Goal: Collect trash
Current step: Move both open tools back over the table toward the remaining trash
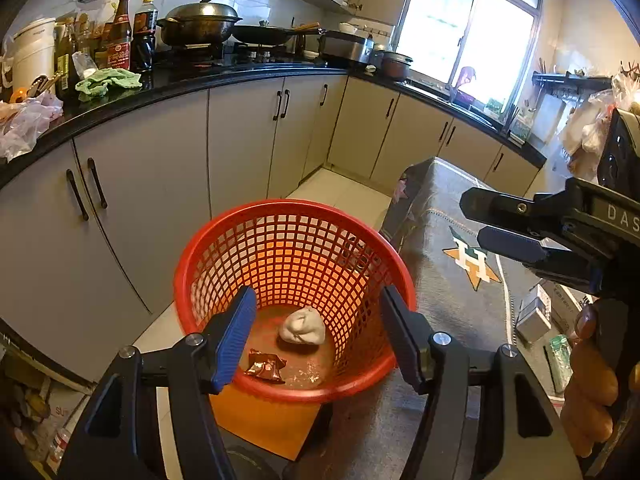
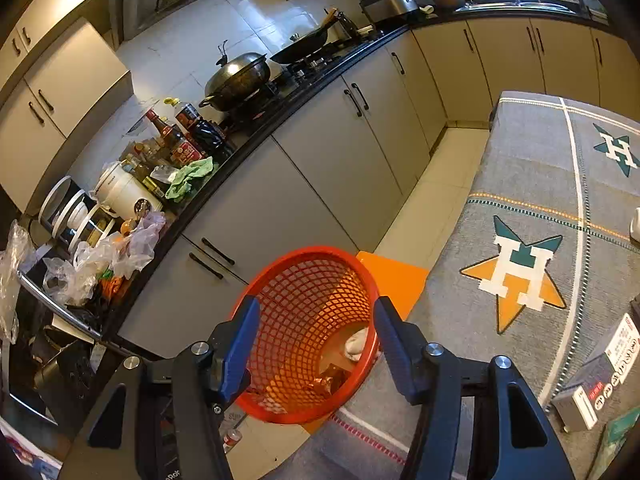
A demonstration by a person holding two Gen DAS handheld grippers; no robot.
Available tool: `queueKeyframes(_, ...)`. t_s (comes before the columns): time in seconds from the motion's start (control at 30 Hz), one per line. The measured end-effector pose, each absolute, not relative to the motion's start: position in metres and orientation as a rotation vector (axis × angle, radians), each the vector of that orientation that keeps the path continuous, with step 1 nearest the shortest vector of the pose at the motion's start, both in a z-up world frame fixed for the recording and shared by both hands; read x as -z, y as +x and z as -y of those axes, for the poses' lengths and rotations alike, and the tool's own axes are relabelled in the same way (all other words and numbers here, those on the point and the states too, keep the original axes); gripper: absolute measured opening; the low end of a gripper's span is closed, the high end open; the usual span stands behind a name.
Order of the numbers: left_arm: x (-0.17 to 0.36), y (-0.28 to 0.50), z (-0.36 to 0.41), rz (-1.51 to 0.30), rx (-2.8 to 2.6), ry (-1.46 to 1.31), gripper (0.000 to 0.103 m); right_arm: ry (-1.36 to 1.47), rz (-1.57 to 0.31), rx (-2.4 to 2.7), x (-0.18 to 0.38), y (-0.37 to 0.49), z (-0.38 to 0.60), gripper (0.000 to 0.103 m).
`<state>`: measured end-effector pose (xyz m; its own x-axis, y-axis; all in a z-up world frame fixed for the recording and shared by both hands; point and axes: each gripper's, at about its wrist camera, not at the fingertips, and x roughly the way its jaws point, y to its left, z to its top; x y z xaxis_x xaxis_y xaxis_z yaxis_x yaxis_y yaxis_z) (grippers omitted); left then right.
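A red mesh basket [image 1: 200,264] stands on an orange stool beside the table; it also shows in the right wrist view [image 2: 280,280]. Inside lie a crumpled white paper ball [image 1: 302,326] and a brown wrapper [image 1: 266,366]; the right wrist view shows the ball [image 2: 356,344] and the wrapper [image 2: 330,380] too. My left gripper [image 1: 318,336] is open and empty above the basket's mouth. My right gripper [image 2: 316,344] is open and empty over the basket's rim; in the left wrist view it [image 1: 472,220] hovers at the right, over the table.
A grey cloth with star logos covers the table [image 2: 532,184]. Small boxes [image 2: 600,368] lie at its near right. Grey cabinets [image 1: 240,140] under a black counter with bottles, woks and plastic bags run along the left. A tiled floor strip lies between.
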<state>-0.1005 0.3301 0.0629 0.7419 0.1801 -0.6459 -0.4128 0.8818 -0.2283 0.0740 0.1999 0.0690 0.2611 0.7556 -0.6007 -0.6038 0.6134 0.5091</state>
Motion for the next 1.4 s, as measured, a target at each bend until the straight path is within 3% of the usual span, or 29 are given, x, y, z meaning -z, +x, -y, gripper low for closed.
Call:
queueKeyframes(0.5,-0.071,-0.109,-0.31,-0.637,-0.309,-0.343,0.063,0.173,-0.855,-0.921,-0.084,0.048,-0.171,0.075)
queueKeyframes(0.93,-0.08,-0.113,-0.288,-0.618,-0.27,-0.326,0.063,0.226,-0.835,-0.873,-0.087,0.037,-0.123,0.076)
queueKeyframes(1.4,-0.082,-0.094,-0.214,-0.646,-0.138,-0.247,0.064,0.288,-0.815,-0.761,-0.077,0.029,-0.024,0.076)
